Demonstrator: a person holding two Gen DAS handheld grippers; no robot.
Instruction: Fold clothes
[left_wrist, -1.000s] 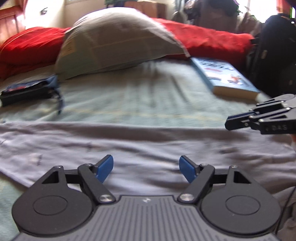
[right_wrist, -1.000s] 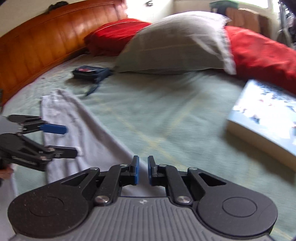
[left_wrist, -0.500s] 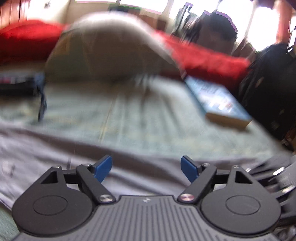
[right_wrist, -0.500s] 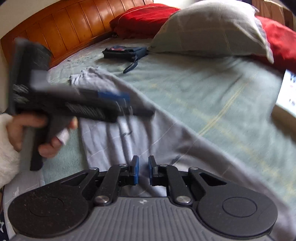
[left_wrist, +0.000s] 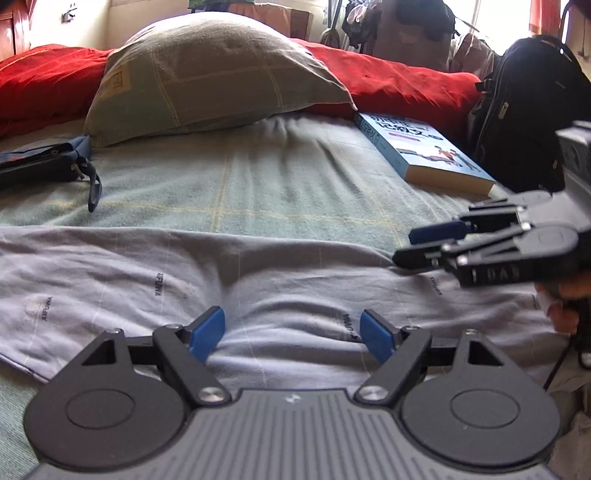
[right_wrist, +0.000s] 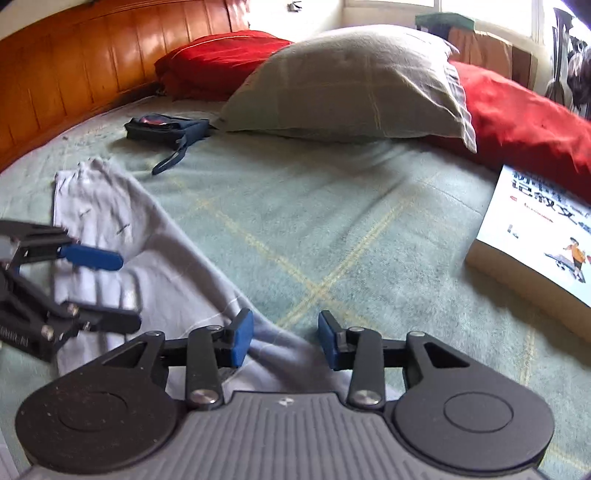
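Observation:
A pale grey garment (left_wrist: 258, 266) with small printed words lies spread flat across the green checked bed sheet (left_wrist: 258, 184). My left gripper (left_wrist: 291, 332) hovers over its near part, open, with nothing between the blue pads. My right gripper (left_wrist: 417, 245) enters that view from the right, held by a hand, low over the garment's right end. In the right wrist view the right gripper (right_wrist: 284, 341) has its jaws opening. The garment (right_wrist: 110, 221) edge lies flat under the gap, not pinched. The left gripper (right_wrist: 118, 290) shows at the left there, open above the cloth.
A grey-green pillow (left_wrist: 214, 74) and red bedding (left_wrist: 399, 85) lie at the far side. A blue-and-white book (left_wrist: 424, 151) sits at the right, a dark blue pouch (left_wrist: 40, 166) with a strap at the left. A black backpack (left_wrist: 532, 103) stands past the book. A wooden headboard (right_wrist: 74, 74) bounds the bed.
The right gripper's jaws have gone from shut to parted. The left gripper swung, blurred, across the right wrist view and settled back at its left edge. Both views steadied over the garment.

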